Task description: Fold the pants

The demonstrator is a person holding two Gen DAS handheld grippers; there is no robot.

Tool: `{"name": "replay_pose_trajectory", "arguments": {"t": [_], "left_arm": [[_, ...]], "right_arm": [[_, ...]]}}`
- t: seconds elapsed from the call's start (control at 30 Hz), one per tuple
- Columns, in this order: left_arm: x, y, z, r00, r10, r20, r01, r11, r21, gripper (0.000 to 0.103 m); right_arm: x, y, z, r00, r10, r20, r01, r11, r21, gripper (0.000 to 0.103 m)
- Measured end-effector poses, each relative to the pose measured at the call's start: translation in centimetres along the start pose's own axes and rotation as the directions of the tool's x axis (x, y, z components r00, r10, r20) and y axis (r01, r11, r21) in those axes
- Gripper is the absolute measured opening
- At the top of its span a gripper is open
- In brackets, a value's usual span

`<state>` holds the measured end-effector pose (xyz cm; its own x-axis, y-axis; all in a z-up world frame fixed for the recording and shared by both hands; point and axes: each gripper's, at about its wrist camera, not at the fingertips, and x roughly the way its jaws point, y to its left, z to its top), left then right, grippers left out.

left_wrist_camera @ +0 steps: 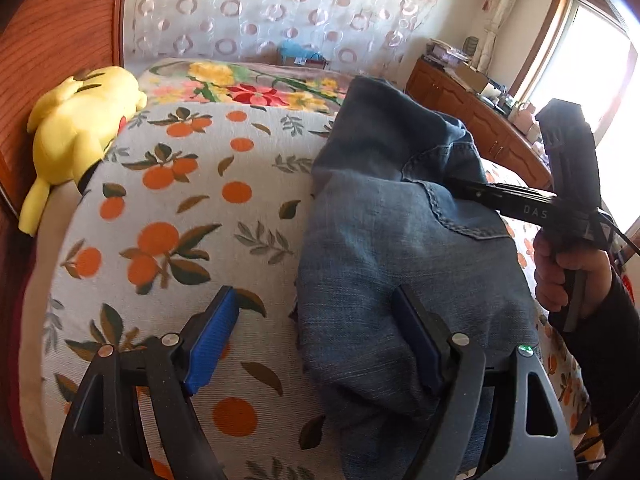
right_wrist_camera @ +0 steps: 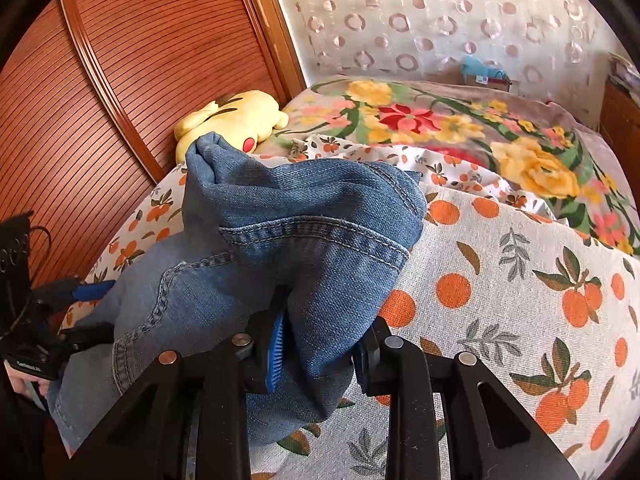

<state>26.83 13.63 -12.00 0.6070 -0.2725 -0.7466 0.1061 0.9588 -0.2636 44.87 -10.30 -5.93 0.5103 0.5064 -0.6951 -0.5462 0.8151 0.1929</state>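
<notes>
- Item: pants (right_wrist_camera: 280, 264), blue denim, bunched on the bed (right_wrist_camera: 500, 280) (orange-print cover); the long axis runs from your near side away toward the headboard, the far end humped up.
- Your right gripper (right_wrist_camera: 316, 354): clamped on a thick fold of the denim, cloth pinched between both pads and spilling forward and left of it.
- Your left gripper (left_wrist_camera: 316, 344): spread wide, holding nothing; its right finger (left_wrist_camera: 416, 344) rests on the cloth, its left finger (left_wrist_camera: 212, 340) lies over bare cover (the pants edge falls between them).
- Bearing: the bulk lies ahead and right of your left gripper, just beside it. Judgement: the left needs only a short shift right to catch the edge.
</notes>
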Motion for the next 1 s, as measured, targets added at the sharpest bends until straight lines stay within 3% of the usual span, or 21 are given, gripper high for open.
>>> {"name": "replay_pose_trajectory", "arguments": {"t": [0.03, 0.1, 0.27, 0.37, 0.5, 0.57, 0.73, 1.0], "left_arm": [[0.0, -0.2, -0.1, 1.000, -0.001, 0.003, 0.001, 1.000, 0.007, 0.078], [0.0, -0.5, -0.1, 0.999, -0.039, 0.001, 0.039, 0.999, 0.008, 0.062], [-0.1, -1.0, -0.2, 0.997, -0.078, -0.002, 0.078, 0.997, 0.017, 0.053], [-0.3, -1.0, -0.4, 0.992, -0.124, -0.002, 0.124, 0.992, 0.005, 0.041], [-0.9, -1.5, -0.6, 0.994, -0.105, 0.019, 0.105, 0.994, 0.020, 0.026], [-1.4, -1.2, -0.6, 0.993, -0.113, 0.043, 0.114, 0.994, -0.002, 0.019], [-3.6, -0.2, -0.9, 0.987, -0.133, 0.091, 0.136, 0.990, -0.031, 0.017], [-11.4, 6.1, -0.7, 0.969, -0.048, 0.242, 0.082, 0.988, -0.133, 0.017]], "right_arm": [[0.0, 0.0, 0.0, 1.000, -0.001, 0.002, 0.001, 1.000, -0.003, 0.028], [-0.1, 0.0, -0.1, 1.000, -0.003, 0.005, 0.004, 1.000, -0.010, 0.028], [-0.6, -0.1, -0.3, 1.000, 0.005, 0.007, -0.005, 1.000, -0.009, 0.029], [-0.6, -0.3, -0.1, 1.000, 0.021, 0.003, -0.021, 1.000, 0.005, 0.031], [-0.1, -1.1, 0.8, 0.997, 0.069, -0.026, -0.068, 0.996, 0.062, 0.034], [-0.3, -0.9, 1.3, 0.998, 0.068, -0.017, -0.066, 0.996, 0.061, 0.026], [-2.2, 2.5, 4.0, 0.993, 0.107, 0.045, -0.107, 0.994, -0.001, 0.020], [-2.3, 12.3, 10.3, 0.978, 0.189, 0.087, -0.175, 0.973, -0.153, 0.020]]}}
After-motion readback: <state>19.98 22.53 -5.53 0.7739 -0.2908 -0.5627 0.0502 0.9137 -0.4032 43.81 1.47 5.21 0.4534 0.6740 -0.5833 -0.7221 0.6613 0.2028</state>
